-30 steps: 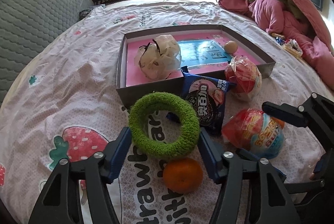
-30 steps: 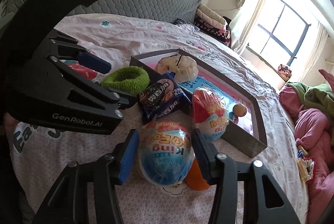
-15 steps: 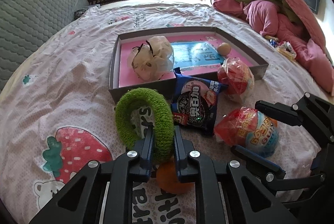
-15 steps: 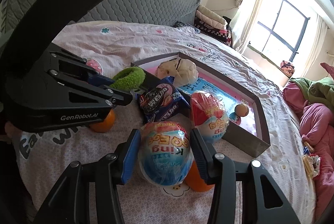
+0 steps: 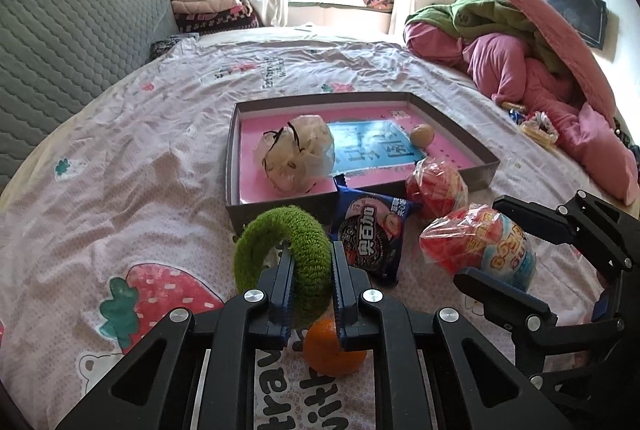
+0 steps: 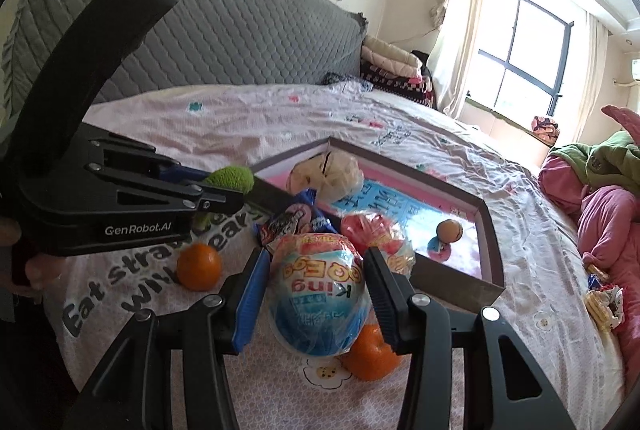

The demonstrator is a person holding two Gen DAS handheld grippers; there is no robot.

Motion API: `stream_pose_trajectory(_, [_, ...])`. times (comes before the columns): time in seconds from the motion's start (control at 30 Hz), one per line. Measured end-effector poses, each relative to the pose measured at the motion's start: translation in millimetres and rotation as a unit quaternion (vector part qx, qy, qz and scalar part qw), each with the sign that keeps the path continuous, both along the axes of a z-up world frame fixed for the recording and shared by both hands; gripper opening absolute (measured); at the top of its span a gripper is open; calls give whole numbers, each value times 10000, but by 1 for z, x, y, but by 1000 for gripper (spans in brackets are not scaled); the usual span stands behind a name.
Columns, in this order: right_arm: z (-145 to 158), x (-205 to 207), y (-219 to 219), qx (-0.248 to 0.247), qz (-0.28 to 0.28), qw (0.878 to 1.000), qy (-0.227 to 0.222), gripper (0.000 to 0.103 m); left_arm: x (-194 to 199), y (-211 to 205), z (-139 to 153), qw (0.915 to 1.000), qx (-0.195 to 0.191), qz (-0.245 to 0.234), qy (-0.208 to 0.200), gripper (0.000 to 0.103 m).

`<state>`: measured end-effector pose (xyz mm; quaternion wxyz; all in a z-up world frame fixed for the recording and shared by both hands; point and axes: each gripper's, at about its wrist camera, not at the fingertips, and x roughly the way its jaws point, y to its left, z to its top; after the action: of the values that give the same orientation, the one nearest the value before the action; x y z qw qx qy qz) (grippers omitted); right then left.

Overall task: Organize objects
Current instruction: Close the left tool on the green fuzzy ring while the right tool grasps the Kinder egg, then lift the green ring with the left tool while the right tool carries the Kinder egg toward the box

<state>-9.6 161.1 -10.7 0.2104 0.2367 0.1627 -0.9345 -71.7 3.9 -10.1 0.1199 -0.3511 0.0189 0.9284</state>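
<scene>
Both claws loaded. Left gripper (image 5: 312,288) is clenched on the green ring (image 5: 286,244), pinching one side of the loop; the rest stands free above the pads. Right gripper (image 6: 314,290) is clamped on the egg (image 6: 320,294), pads on its crinkly wrap.

Risks:
- Ring is soft and held off-centre, so it may flop or twist in transit and catch the tray (image 5: 280,203) wall at 12 o'clock instead of clearing it.
- Egg wrap is slick film over a round shell; it could squirt out if the grip loosens or the wrist rolls.
- Grippers sit near each other; both heading for the tray at once could clash.
- Snack pack (image 5: 370,234) and second egg (image 5: 436,185) lean against the near tray wall; a low pass would knock them.
- Oranges (image 6: 199,267) just under both claws could roll if bumped.

Surface: soft wrinkled pink bedsheet (image 5: 120,165), strawberry print; nothing sits stable. Room: bedroom, grey quilted headboard at 9 o'clock, window at 12, heaped bedding at 2.
</scene>
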Motion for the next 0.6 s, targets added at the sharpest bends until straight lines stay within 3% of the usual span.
stream_pose_trajectory(0.6, [19,7,17,-442,-131,9985,298,49,11,9,19,9998,56,60,206,16])
